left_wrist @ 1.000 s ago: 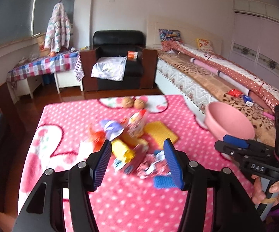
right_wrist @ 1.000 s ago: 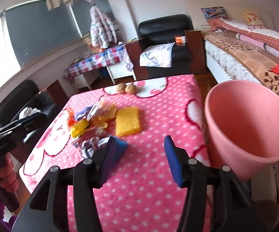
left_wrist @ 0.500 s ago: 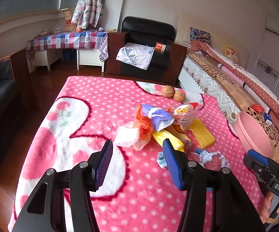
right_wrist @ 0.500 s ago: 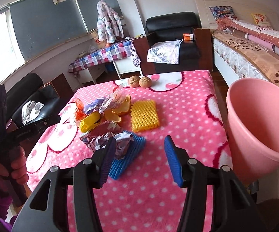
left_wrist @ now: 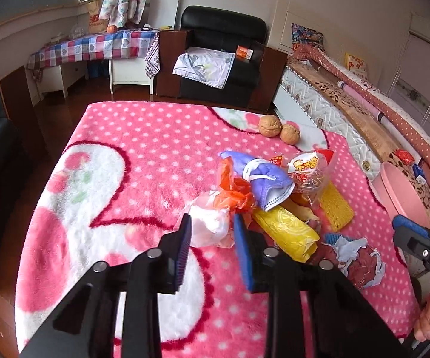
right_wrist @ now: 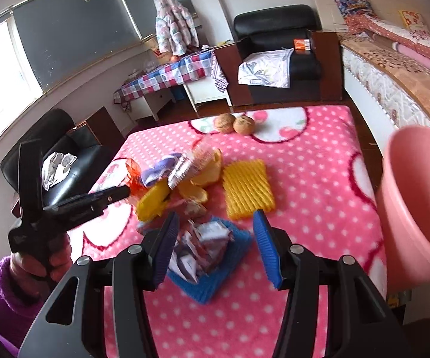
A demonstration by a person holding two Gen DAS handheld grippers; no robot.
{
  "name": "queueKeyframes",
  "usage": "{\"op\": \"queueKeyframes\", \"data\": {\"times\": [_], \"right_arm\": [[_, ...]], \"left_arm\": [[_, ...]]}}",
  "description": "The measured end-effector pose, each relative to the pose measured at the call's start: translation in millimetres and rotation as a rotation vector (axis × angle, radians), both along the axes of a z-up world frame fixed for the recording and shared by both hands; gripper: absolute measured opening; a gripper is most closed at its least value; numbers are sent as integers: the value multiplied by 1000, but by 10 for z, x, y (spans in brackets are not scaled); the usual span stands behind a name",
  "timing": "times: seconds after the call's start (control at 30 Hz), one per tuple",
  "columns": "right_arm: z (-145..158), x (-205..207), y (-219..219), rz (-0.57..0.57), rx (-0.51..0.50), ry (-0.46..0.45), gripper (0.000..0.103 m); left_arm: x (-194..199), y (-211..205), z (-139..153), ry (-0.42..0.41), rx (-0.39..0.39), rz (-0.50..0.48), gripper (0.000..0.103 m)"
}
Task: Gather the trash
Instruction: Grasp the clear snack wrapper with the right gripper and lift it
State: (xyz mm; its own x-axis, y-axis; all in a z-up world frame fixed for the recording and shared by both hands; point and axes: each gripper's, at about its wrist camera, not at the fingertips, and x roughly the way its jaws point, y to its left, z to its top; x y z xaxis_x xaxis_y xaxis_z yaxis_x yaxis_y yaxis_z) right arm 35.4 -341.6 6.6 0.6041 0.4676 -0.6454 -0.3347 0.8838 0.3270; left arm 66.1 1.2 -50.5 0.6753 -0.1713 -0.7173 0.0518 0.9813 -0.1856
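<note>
A trash pile lies mid-table: a white crumpled bag (left_wrist: 212, 225), orange plastic (left_wrist: 234, 191), a purple face mask (left_wrist: 262, 179), a yellow wrapper (left_wrist: 286, 231), a yellow foam net (right_wrist: 247, 189), a crumpled red-and-white wrapper (right_wrist: 206, 246) on a blue foam net (right_wrist: 215, 280). My left gripper (left_wrist: 210, 249) is partly closed around the white bag, its pads at the bag's sides; firm grip unclear. My right gripper (right_wrist: 213, 244) is open, straddling the crumpled wrapper. The pink bin (right_wrist: 417, 197) stands at the table's right edge.
Two walnuts (left_wrist: 279, 128) sit at the table's far end on the pink dotted cloth (left_wrist: 143, 149). A clear snack packet (left_wrist: 310, 170) lies in the pile. A bed (left_wrist: 364, 95) runs along the right; a black armchair (left_wrist: 220, 59) stands beyond the table.
My left gripper moved forward and down onto the white bag and narrowed its jaws. My right gripper moved forward and down over the crumpled wrapper, still open.
</note>
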Motion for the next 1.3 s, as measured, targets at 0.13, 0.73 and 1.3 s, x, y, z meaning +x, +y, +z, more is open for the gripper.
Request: {"op": "queueKeyframes", "data": {"times": [0.13, 0.73, 1.3], "right_arm": [[37, 109, 138, 19, -4, -3, 52], [-128, 938, 415, -47, 38, 159, 53], [-48, 748, 313, -26, 36, 101, 21]], "left_arm": [[-41, 45, 32, -25, -5, -13, 8], [-390, 189, 326, -112, -64, -40, 6], [-454, 17, 486, -129, -67, -56, 6]]}}
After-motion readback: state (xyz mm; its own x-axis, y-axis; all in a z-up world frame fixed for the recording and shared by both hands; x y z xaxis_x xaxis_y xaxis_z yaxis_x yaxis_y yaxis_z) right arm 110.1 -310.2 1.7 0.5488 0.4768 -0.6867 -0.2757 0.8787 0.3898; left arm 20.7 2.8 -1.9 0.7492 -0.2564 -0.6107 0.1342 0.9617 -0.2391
